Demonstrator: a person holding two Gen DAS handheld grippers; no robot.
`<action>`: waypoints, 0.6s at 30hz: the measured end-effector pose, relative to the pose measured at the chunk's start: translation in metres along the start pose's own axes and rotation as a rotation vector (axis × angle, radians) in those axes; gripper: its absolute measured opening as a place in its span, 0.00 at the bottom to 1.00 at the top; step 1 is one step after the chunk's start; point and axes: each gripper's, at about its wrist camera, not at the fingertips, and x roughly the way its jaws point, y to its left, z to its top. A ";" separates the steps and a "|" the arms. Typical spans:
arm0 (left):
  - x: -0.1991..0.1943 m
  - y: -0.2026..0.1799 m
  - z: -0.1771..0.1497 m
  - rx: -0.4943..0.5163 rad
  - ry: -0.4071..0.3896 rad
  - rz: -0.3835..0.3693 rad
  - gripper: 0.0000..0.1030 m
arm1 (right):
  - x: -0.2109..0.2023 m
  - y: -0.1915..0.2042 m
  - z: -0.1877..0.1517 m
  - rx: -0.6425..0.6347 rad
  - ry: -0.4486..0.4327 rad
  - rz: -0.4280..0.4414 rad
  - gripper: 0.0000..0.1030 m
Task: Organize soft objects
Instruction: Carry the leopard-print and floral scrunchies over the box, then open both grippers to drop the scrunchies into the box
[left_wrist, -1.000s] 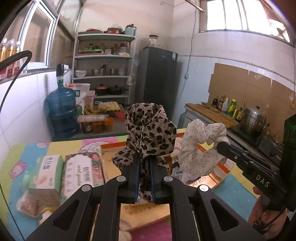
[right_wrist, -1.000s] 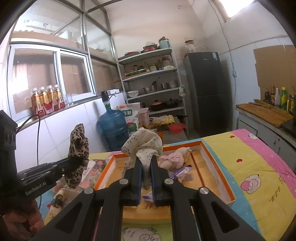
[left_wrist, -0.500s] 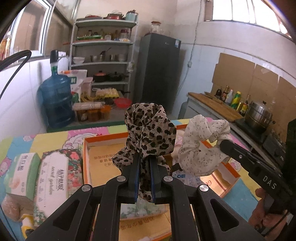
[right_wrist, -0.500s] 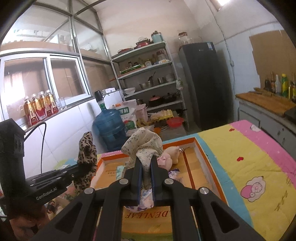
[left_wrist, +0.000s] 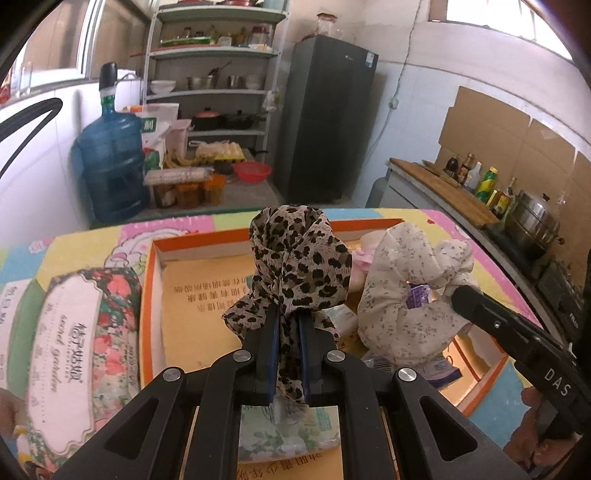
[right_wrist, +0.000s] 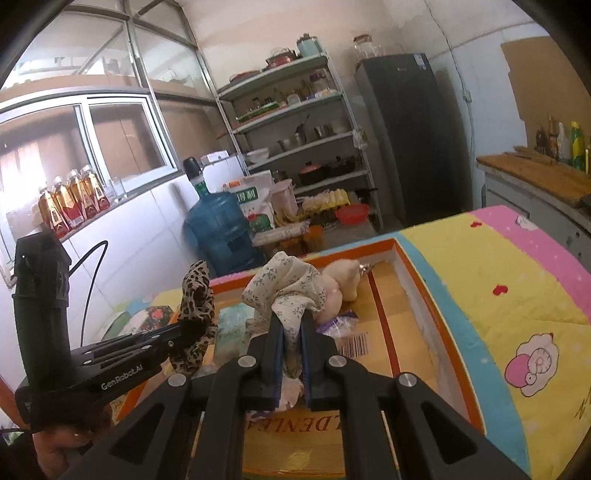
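The left gripper (left_wrist: 287, 325) is clenched on a leopard-print fabric scrunchie (left_wrist: 301, 269), which bunches up above the jaws over the left half of an orange-rimmed shallow cardboard box (left_wrist: 150, 280). The right gripper (right_wrist: 291, 330) is clenched on a cream floral-print fabric scrunchie (right_wrist: 286, 291), held above the same box a little to the right; in the left wrist view the two scrunchies hang close together without clearly touching.

The step in hand looks like lowering both scrunchies into the box. To do it well, I would bring each one down over a bare patch of the box floor, keeping the two grippers apart so they do not knock, and let go only once the fabric is resting low inside the walls; soft cloth can cling to the pads, so a slow release and a straight lift should leave it lying where it was set. A pale pink plush toy (right_wrist: 341, 286) and a small purple-printed plastic packet (right_wrist: 338, 325) already lie in the box, so the scrunchies should go beside them.

The box sits on a worktop covered by a bright cartoon-print cloth (right_wrist: 517, 314), with a floral-printed tissue pack (left_wrist: 83, 332) just left of it. Beyond are a blue water jug (left_wrist: 110, 162), a metal shelf rack (left_wrist: 210, 74) of kitchenware and a dark refrigerator (left_wrist: 325, 118).
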 end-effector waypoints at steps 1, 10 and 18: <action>0.001 0.001 -0.001 -0.002 0.003 0.000 0.09 | 0.003 -0.002 0.000 0.005 0.009 0.000 0.08; 0.011 0.011 -0.002 -0.037 0.017 -0.031 0.13 | 0.006 -0.004 -0.002 0.021 0.022 -0.008 0.10; 0.008 0.014 -0.001 -0.048 0.008 -0.025 0.40 | 0.003 -0.005 -0.002 0.031 0.008 -0.018 0.37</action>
